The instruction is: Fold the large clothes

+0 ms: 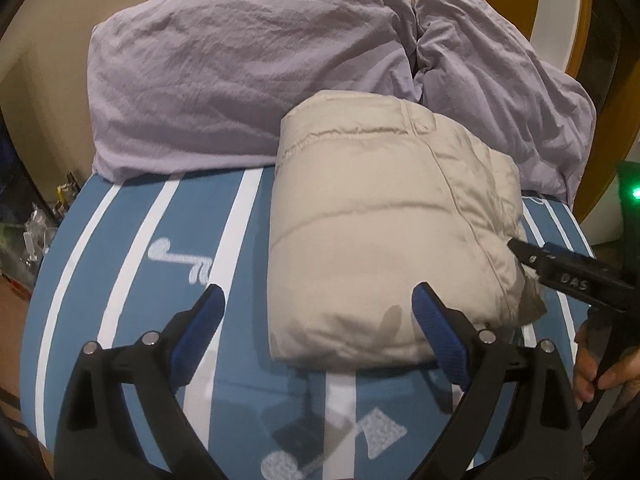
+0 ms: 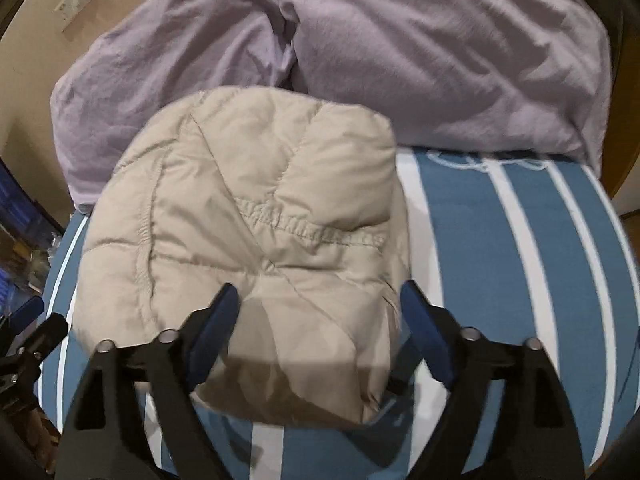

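Observation:
A beige quilted jacket lies folded into a thick bundle on a blue bed cover with white stripes. My left gripper is open and empty, just above the bundle's near left corner. My right gripper is open over the bundle's near edge, with the fabric lying between the fingers but not pinched. The right gripper also shows in the left wrist view at the bundle's right side.
Two lilac pillows lie against the wall behind the jacket. The bed cover stretches to the right. A cluttered shelf stands off the bed's left edge. A white and yellow frame is at the far right.

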Available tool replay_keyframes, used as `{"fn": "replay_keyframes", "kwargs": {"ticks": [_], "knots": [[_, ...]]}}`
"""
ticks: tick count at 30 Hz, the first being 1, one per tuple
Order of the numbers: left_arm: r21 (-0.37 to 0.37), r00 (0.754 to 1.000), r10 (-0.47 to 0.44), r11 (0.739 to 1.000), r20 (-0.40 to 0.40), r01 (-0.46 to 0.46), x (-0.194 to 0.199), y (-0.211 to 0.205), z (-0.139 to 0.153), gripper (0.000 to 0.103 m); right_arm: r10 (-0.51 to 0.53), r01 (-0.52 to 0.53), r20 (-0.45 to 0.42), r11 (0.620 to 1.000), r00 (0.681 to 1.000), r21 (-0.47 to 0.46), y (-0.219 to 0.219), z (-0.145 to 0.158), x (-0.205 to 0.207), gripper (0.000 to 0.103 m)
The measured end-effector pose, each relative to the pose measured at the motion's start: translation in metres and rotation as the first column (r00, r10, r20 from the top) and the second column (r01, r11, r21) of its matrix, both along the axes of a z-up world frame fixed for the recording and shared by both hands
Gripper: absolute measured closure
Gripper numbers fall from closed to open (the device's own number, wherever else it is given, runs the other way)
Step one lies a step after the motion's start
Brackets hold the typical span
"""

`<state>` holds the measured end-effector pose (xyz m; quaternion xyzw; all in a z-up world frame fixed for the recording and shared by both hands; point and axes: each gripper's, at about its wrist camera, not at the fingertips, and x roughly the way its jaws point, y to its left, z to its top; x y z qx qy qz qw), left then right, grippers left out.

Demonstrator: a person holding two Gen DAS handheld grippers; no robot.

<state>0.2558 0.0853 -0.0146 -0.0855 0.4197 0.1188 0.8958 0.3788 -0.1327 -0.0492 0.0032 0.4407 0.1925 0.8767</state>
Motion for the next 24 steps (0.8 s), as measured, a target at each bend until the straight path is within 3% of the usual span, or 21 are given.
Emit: {"fn": "replay_keyframes", "kwargs": {"ticks": [3,6,12,24], "knots": [[-0.013,1.0,0.0,1.0,0.004,0.001,-0.012,-0.004,0.0,0.009,-0.001,0.001,0.018,1.0,1.0,-0.003,-0.007,0.006,-0.017,0.006],[-0.024,1.0,0.0,1.0,0.007,0.0,-0.022,-0.007,0.0,0.009,-0.018,0.018,0.037,1.0,0.999,-0.009,-0.015,0.011,-0.038,0.002],[-0.038,1.0,-0.001,0.999,0.015,0.002,-0.043,-0.012,0.001,0.009,-0.068,0.07,0.034,0.996,0.997,-0.048,-0.029,0.011,-0.077,0.001],[-0.067,0.999,-0.009,0.998,0.034,0.011,-0.094,-0.02,0.005,0.009,-0.033,0.033,0.001,0.999,0.999,0.017,-0.042,0.012,-0.139,0.001]]}}
